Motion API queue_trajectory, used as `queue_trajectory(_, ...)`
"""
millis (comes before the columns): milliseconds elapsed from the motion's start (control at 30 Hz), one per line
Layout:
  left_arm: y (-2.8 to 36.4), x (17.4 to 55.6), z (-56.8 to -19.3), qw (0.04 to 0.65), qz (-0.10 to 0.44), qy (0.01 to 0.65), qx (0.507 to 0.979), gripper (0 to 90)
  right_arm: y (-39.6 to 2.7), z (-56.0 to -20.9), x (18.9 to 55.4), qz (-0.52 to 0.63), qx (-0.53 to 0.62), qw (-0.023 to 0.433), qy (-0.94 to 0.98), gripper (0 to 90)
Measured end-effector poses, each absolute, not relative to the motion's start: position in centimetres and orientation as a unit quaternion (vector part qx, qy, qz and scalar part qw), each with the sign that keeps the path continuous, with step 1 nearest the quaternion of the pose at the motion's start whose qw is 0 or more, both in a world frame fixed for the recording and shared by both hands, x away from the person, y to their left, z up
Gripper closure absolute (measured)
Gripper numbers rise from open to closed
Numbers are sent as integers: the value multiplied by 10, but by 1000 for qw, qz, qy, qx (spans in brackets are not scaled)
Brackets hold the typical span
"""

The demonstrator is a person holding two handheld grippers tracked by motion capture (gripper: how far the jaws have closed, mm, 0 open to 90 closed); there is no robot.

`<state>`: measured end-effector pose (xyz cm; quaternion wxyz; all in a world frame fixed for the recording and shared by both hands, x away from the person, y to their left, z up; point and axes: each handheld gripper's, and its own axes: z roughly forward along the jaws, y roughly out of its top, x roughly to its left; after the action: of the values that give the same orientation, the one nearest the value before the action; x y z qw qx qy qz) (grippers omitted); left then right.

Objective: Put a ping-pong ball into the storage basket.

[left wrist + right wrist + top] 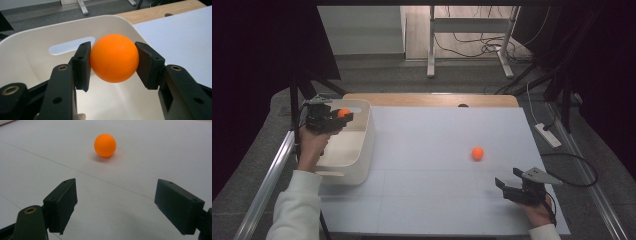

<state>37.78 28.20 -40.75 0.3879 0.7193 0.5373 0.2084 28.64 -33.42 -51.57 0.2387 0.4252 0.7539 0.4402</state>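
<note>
An orange ball [114, 58] is clamped between the pads of my left gripper [343, 115], which hangs over the inside of a white bin [362, 142] at the table's left. In the left gripper view the bin's wall with its handle slot [71, 45] lies just behind the ball. A second orange ball [477, 153] rests on the white table surface right of centre. My right gripper [508, 184] stands open near the front right, a short way from that ball [105, 145], with nothing between its jaws.
The white mat [437, 165] covers most of the table, with a wooden strip [432, 99] at its far edge. A power strip [548, 135] and cables lie off the right side. A metal rail [264, 185] runs along the left.
</note>
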Motion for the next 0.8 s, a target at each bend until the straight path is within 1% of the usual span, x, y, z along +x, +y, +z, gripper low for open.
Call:
queue_trajectory(667,285,377,-407,387,218,543,712,498,-334,-516,287,440,425,239,754,183)
queue_trajectory(800,286,377,-407,391,218,543,710,483,-333,-516,287,441,424,239,754,183)
